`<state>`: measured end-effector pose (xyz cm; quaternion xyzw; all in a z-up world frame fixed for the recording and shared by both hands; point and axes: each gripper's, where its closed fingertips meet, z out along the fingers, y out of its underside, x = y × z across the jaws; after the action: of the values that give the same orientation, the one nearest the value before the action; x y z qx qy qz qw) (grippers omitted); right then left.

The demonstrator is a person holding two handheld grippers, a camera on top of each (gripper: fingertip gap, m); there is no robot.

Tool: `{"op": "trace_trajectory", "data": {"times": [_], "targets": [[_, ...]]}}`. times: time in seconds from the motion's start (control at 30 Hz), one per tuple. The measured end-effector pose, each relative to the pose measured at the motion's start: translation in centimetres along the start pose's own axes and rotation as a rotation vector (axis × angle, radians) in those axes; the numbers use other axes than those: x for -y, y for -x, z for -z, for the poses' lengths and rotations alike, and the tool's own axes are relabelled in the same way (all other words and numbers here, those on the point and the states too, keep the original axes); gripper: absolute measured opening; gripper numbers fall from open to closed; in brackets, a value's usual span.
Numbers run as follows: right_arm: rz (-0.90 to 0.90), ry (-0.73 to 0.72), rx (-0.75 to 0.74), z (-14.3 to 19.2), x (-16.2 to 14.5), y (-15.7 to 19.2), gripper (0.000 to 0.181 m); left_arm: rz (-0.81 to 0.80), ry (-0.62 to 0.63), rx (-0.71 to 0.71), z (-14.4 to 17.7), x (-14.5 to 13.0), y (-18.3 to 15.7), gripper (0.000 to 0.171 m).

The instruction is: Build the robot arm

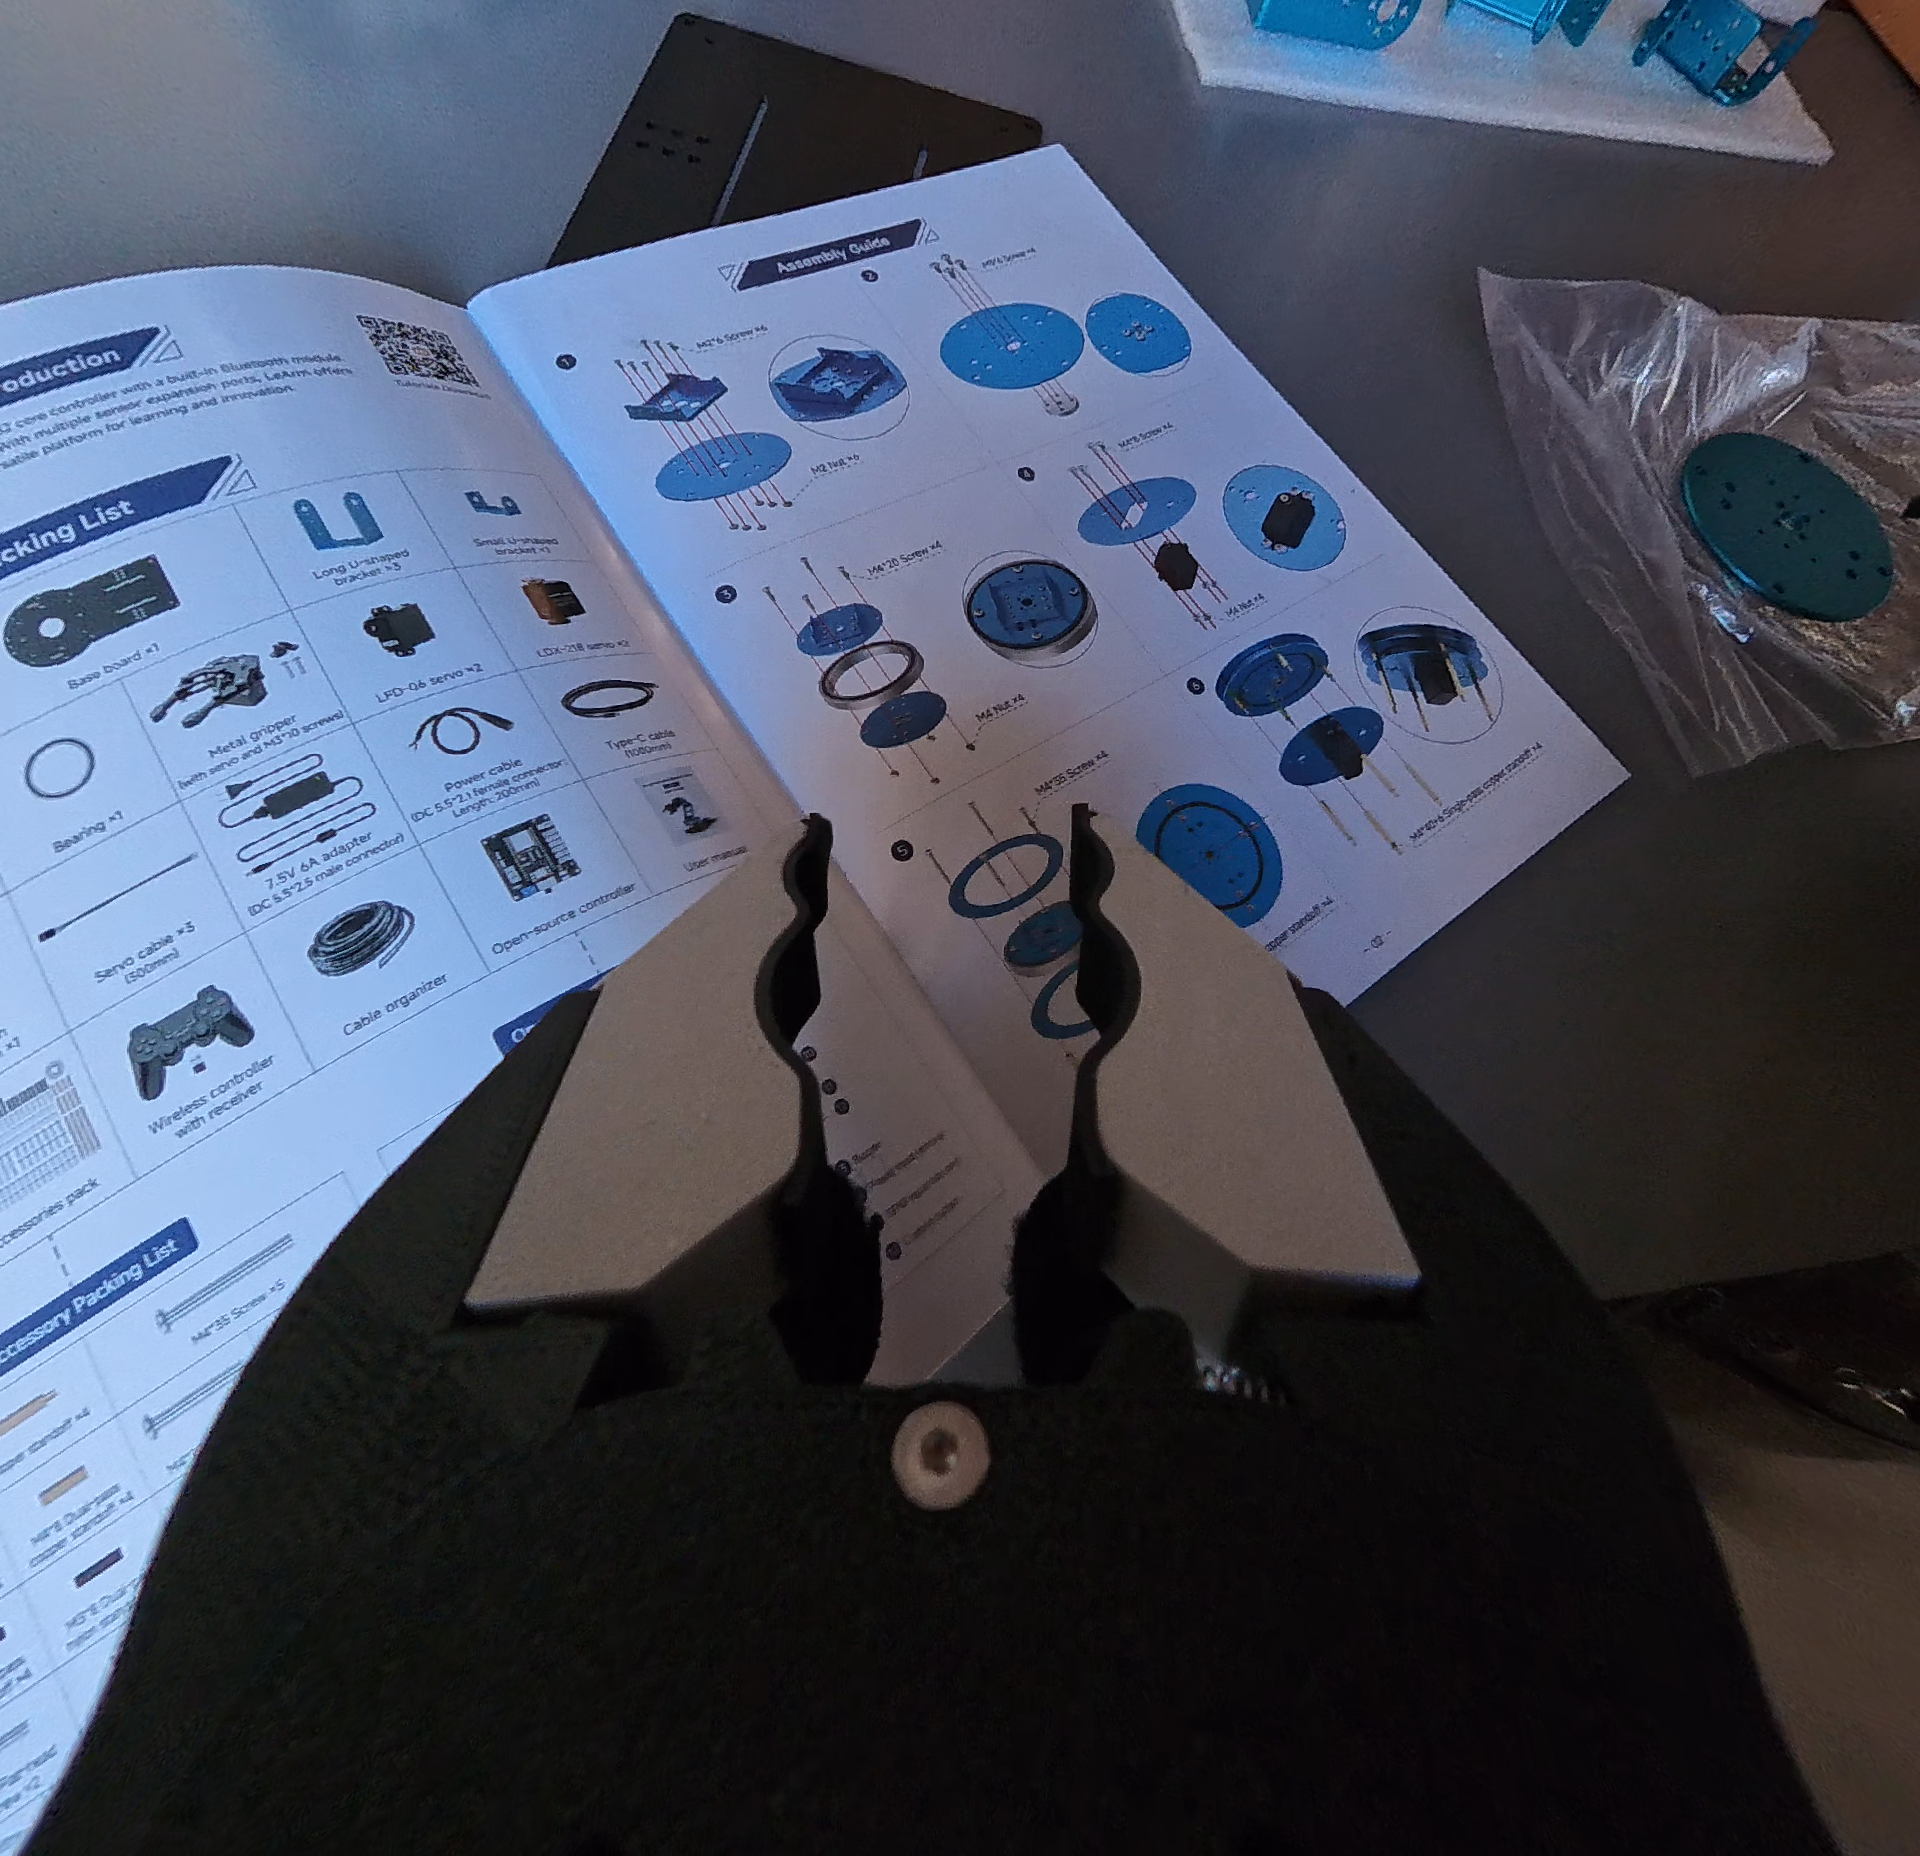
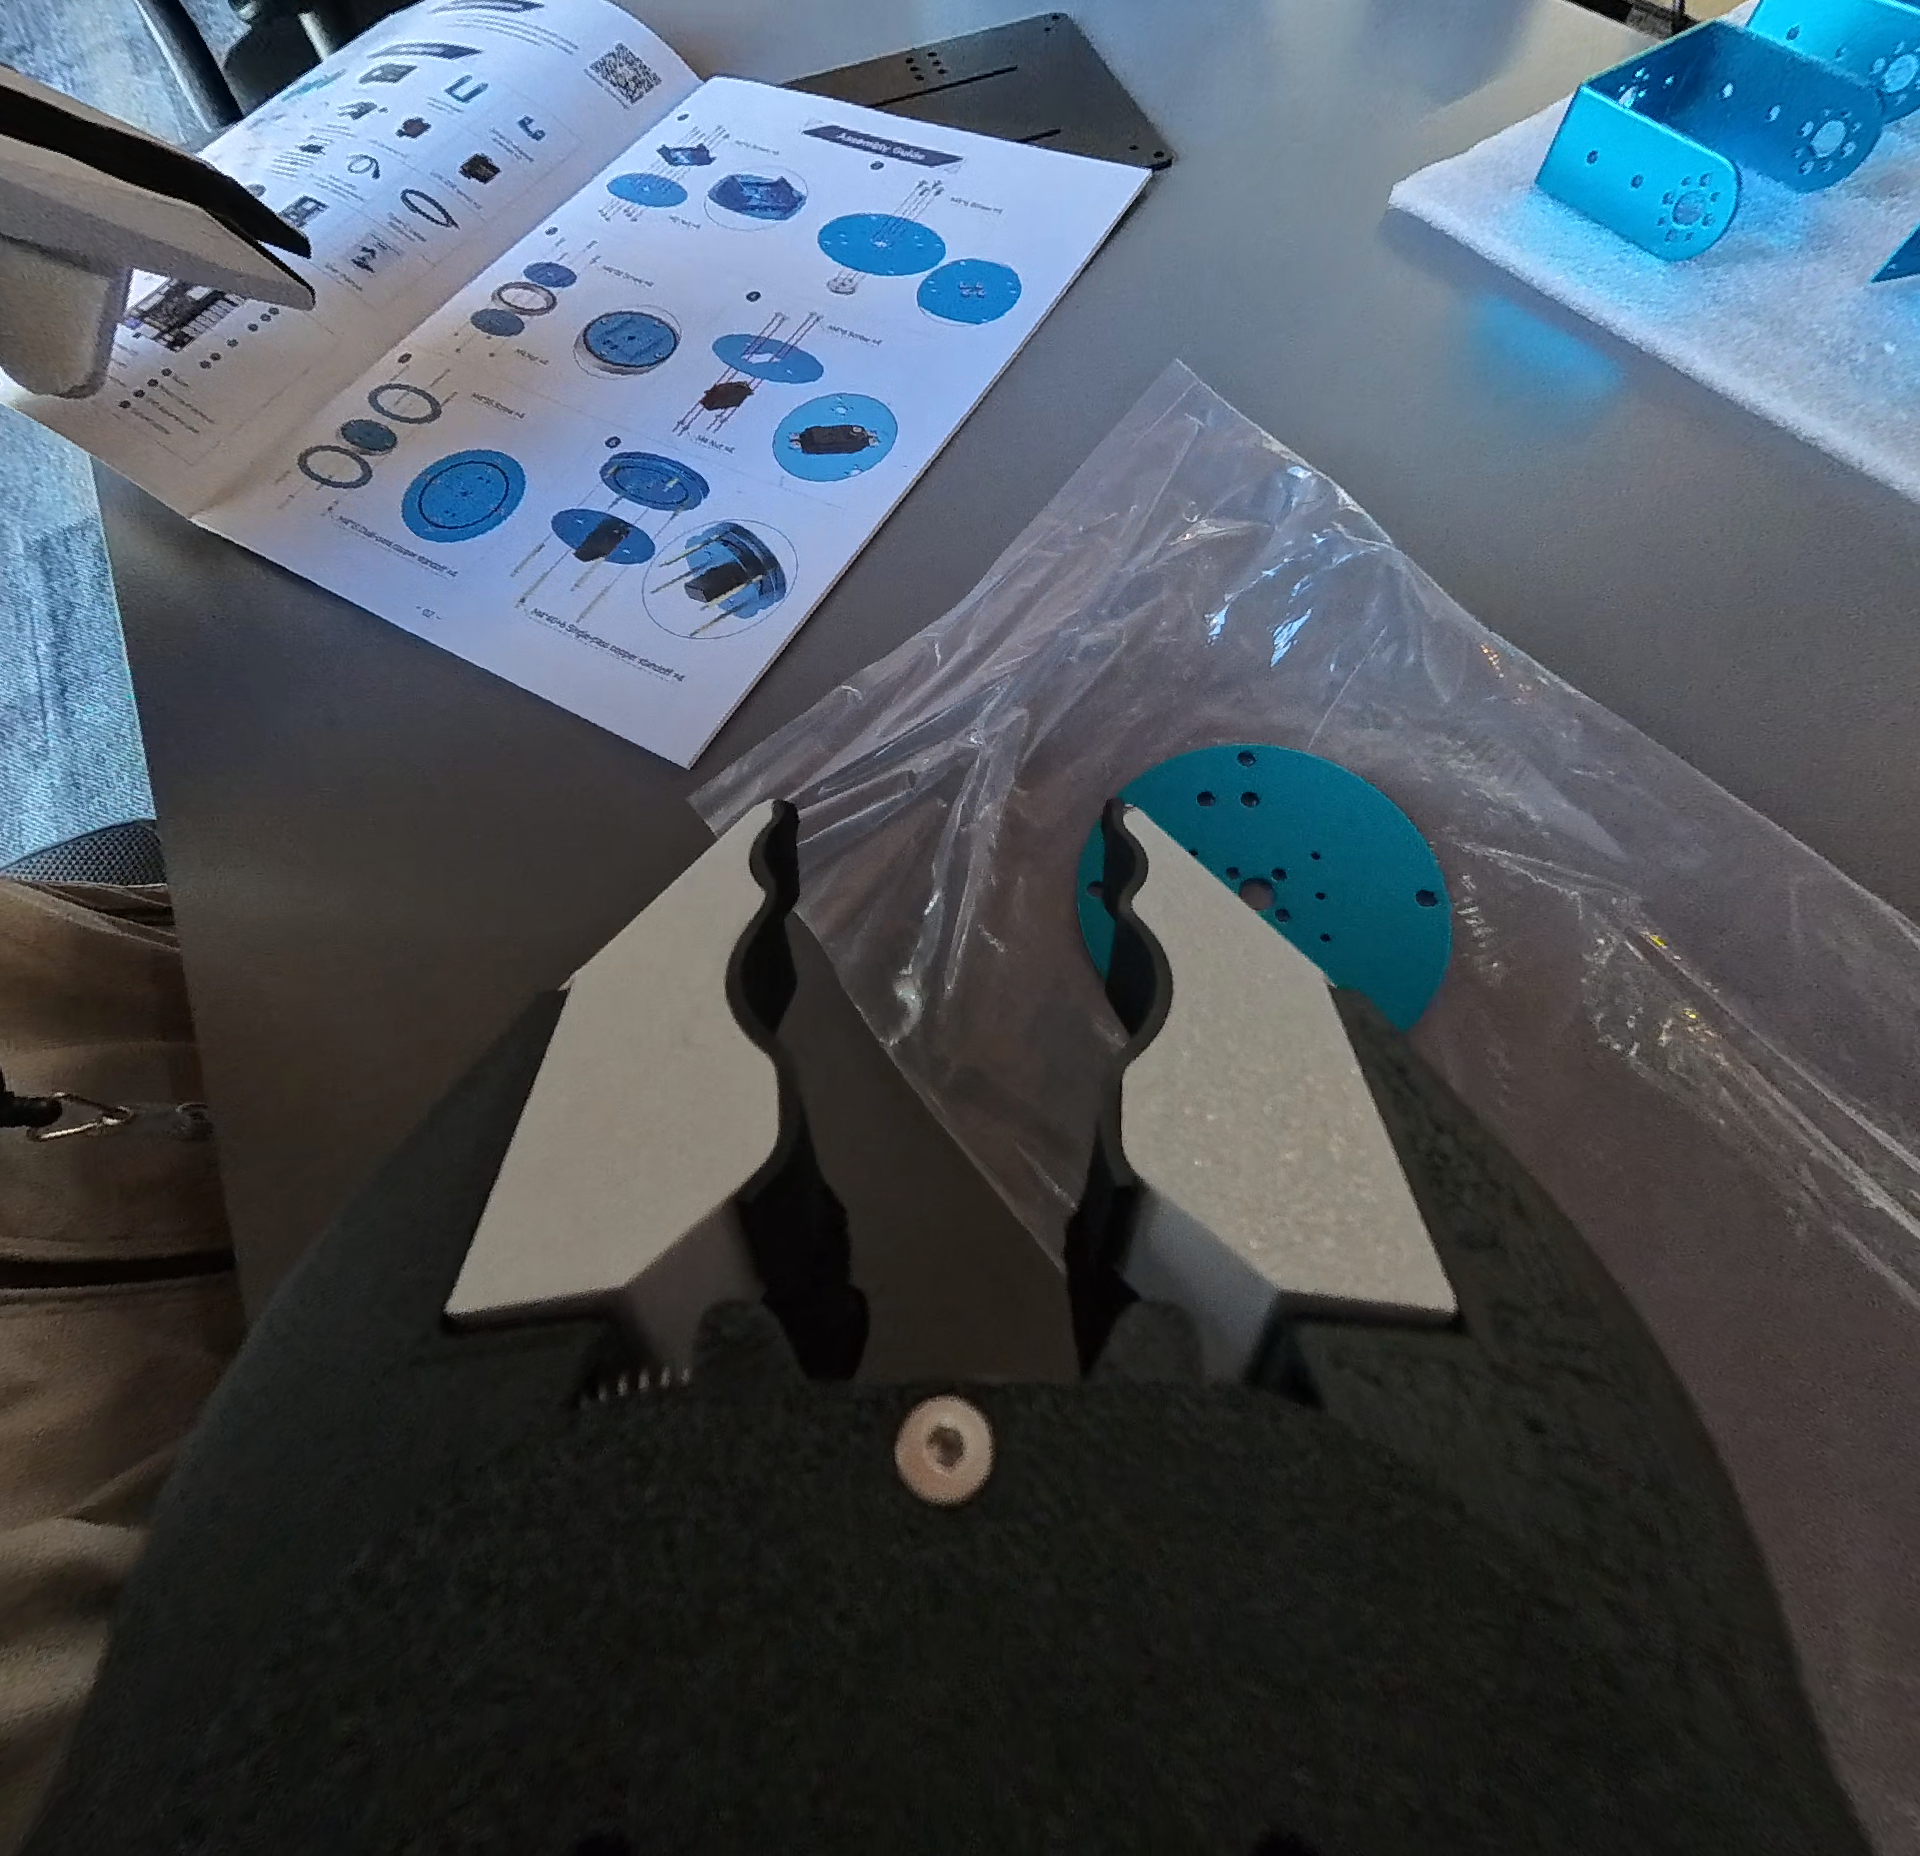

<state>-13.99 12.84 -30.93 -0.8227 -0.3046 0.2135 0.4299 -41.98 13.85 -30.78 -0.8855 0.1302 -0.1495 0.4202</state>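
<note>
My left gripper [image 1: 945, 830] is open and empty, hovering over the spine of an open instruction booklet [image 1: 582, 601] that lies flat on the grey table. My right gripper [image 2: 951, 819] is open and empty, just above a clear plastic bag [image 2: 1195, 643]. A teal round metal plate [image 2: 1288, 850] with small holes lies on or in the bag, beside my right finger; I cannot tell which. The same bag [image 1: 1621, 435] and plate [image 1: 1787, 523] show at the right of the left wrist view. The left gripper [image 2: 301, 268] also shows at the left edge of the right wrist view, over the booklet [image 2: 727, 352].
A black perforated base board [image 1: 790, 133] lies partly under the booklet's far edge, also in the right wrist view [image 2: 997, 71]. Several blue metal brackets [image 2: 1704, 144] sit on a white foam sheet [image 2: 1683, 300] at the far right. A person's beige clothing [image 2: 73, 1183] is at the left table edge. To the teal round metal plate [image 2: 1288, 850]: right tips about 5 cm, left tips about 30 cm. Seen from the left wrist view [image 1: 1768, 492] as well.
</note>
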Motion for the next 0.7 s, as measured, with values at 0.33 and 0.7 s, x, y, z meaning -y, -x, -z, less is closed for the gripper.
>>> {"op": "trace_trajectory", "data": {"times": [0.33,0.7], "targets": [[0.001,0.000,0.016,0.25,-0.24,0.15,0.058,-0.012,0.003,0.005,-0.16,0.29,-0.52,0.046],[0.003,-0.008,0.022,0.53,-0.19,0.10,0.057,-0.016,0.004,0.012,-0.11,0.42,-0.81,0.046]]}}
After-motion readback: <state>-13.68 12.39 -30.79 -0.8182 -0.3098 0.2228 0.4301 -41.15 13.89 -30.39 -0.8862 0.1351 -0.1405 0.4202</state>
